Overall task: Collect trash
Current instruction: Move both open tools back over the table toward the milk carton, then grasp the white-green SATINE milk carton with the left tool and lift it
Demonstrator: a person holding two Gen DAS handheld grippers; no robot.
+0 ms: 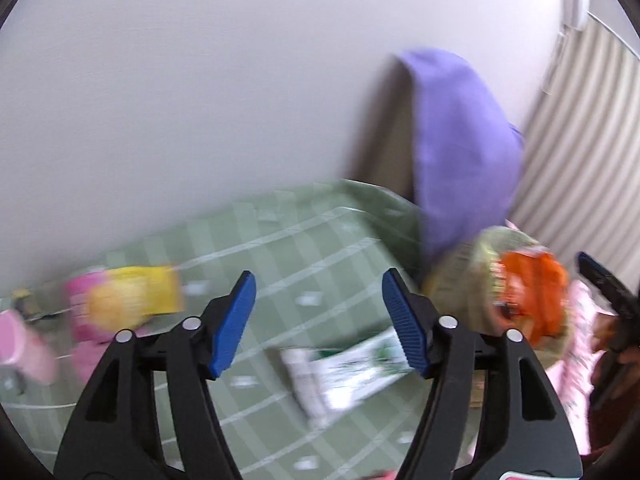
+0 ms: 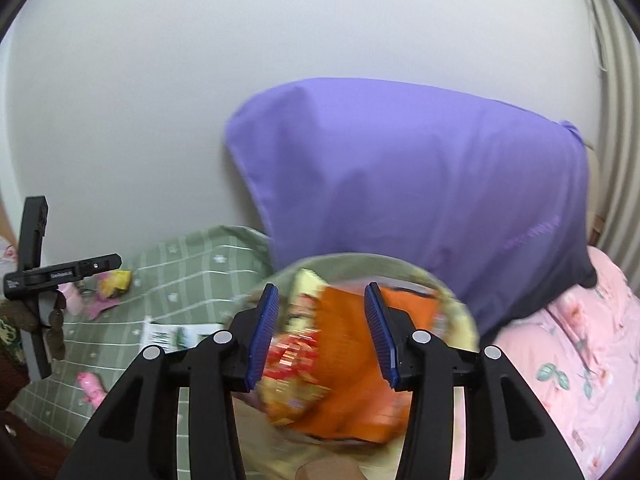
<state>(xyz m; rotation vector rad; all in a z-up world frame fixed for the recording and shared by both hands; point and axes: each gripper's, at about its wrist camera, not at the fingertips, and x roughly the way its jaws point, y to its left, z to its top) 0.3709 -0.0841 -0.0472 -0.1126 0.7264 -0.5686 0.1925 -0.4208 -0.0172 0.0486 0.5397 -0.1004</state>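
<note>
Left gripper [image 1: 318, 322] stood wide apart, blue pads [image 1: 234, 322] bare, nothing between them; it hung above a bed [image 1: 280, 240] covered with a green checked sheet. Just below and ahead of its jaws a white-and-green wrapper [image 1: 344, 372] lay flat on the sheet. To its left, a yellow wrapper [image 1: 136, 296] sat on pink wrapper pieces [image 1: 86, 320], all blurred. To its right, a round basket [image 1: 472, 280] held an orange packet [image 1: 532, 288]; basket wall looked greenish, detail smeared by motion. Right gripper [image 2: 322, 334] was also wide apart, gripping nothing, poised directly over the basket [image 2: 452, 304]. The orange packet [image 2: 360, 360] and a red-and-yellow printed wrapper [image 2: 296, 364] lay inside the basket, seen between and beneath the pads; neither pad appeared to touch them, though blur made contact hard to judge. Beyond the right gripper a purple pillow [image 2: 420, 184] leaned against the white wall [image 2: 200, 60]. To its right lay a pink floral quilt [image 2: 580, 352]. To its far left the other gripper's black body showed, with the yellow wrapper [image 2: 116, 280] just beyond it and the white-and-green wrapper [image 2: 172, 336] nearer. A small pink scrap [image 2: 92, 386] lay on the sheet at lower left. Striped curtain [image 1: 580, 140] at the far right of the left view.
</note>
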